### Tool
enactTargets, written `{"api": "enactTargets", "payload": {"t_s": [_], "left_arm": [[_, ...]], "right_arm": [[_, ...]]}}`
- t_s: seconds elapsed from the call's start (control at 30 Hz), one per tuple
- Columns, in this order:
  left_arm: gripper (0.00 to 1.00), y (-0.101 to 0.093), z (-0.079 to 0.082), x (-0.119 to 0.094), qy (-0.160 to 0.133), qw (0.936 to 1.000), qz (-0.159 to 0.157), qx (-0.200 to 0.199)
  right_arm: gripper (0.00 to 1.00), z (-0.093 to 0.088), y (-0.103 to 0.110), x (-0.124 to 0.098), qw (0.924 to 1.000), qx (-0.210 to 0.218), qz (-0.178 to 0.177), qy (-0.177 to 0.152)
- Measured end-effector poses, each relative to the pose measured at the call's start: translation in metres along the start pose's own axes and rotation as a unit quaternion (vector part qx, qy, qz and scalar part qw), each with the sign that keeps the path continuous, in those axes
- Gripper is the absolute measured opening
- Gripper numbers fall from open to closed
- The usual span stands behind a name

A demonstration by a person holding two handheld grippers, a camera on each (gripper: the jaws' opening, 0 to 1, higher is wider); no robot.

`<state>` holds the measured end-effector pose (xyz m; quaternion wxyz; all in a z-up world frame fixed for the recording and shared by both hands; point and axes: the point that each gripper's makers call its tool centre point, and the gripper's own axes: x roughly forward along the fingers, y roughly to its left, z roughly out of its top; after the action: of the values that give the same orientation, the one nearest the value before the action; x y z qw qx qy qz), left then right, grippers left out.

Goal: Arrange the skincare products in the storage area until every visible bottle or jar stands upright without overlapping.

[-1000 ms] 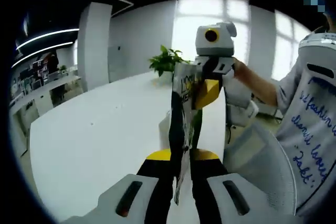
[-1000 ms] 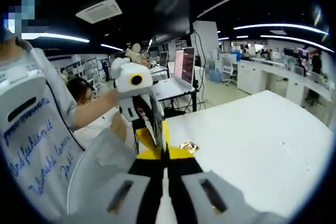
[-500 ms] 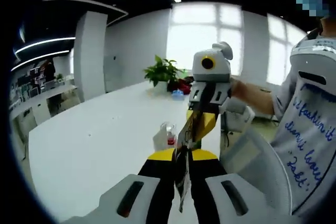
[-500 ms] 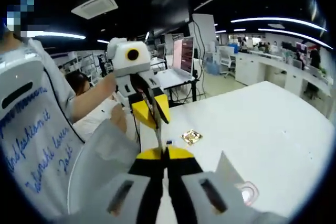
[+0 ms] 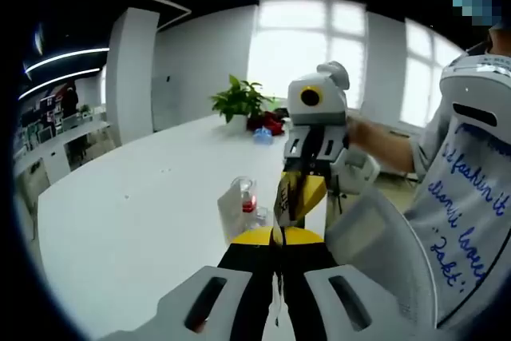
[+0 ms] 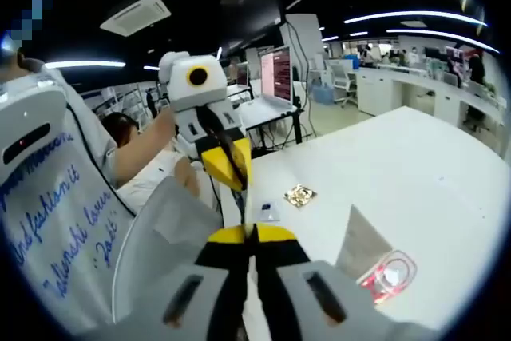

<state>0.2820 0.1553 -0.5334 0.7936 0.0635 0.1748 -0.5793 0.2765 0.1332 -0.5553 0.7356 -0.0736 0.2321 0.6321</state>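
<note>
A thin printed sachet [image 5: 283,197] hangs in the air between my two grippers, almost edge-on. In the left gripper view my left gripper [image 5: 277,236] is shut on its near end, and the right gripper [image 5: 302,191] comes in from above and pinches its far end. The right gripper view shows the same hold mirrored: my right gripper [image 6: 250,232] is shut on the sachet's edge [image 6: 243,200], with the left gripper [image 6: 228,167] clamped on the other end. A clear pouch [image 5: 240,200] with red and white contents stands on the white table [image 5: 144,221]; it also appears as the pouch [image 6: 385,271].
A gold sachet [image 6: 300,195] and a small pale sachet [image 6: 268,212] lie flat on the table [image 6: 415,165]. A potted plant [image 5: 239,98] and small red and blue items [image 5: 267,125] sit at the far end. A white chair back [image 5: 375,237] and the person's shirt [image 5: 471,181] stand close by.
Both views have tilted down toward the table, so the clear pouch and the loose sachets came into sight. The held sachet has turned edge-on and looks shorter. Both grippers stay shut on it.
</note>
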Motion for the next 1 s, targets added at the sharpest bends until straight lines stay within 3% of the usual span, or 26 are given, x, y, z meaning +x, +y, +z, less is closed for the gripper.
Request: {"api": "enactTargets", "payload": {"t_s": [0.13,0.23,0.43,0.63,1.0], "left_arm": [[0.00,-0.002,0.002,-0.001,-0.006,0.9999,-0.006,-0.004],[0.00,-0.005,0.002,-0.002,-0.013,0.9998,-0.013,-0.010],[0.00,-0.009,0.023,-0.011,-0.077,0.9959,-0.032,-0.035],[0.00,-0.001,0.019,-0.013,-0.077,0.9958,-0.020,-0.046],[0.00,0.027,-0.006,-0.006,-0.058,0.9937,0.022,-0.093]], "right_arm": [[0.12,-0.005,0.006,0.003,0.9998,0.011,0.012,-0.007],[0.13,-0.010,0.006,0.006,0.9998,0.015,0.009,-0.007],[0.14,-0.024,0.007,0.014,0.9994,0.035,0.003,-0.007],[0.11,-0.035,0.005,0.021,0.9981,0.061,-0.005,-0.007],[0.04,-0.050,0.011,0.032,0.9963,0.085,0.003,0.010]]}}
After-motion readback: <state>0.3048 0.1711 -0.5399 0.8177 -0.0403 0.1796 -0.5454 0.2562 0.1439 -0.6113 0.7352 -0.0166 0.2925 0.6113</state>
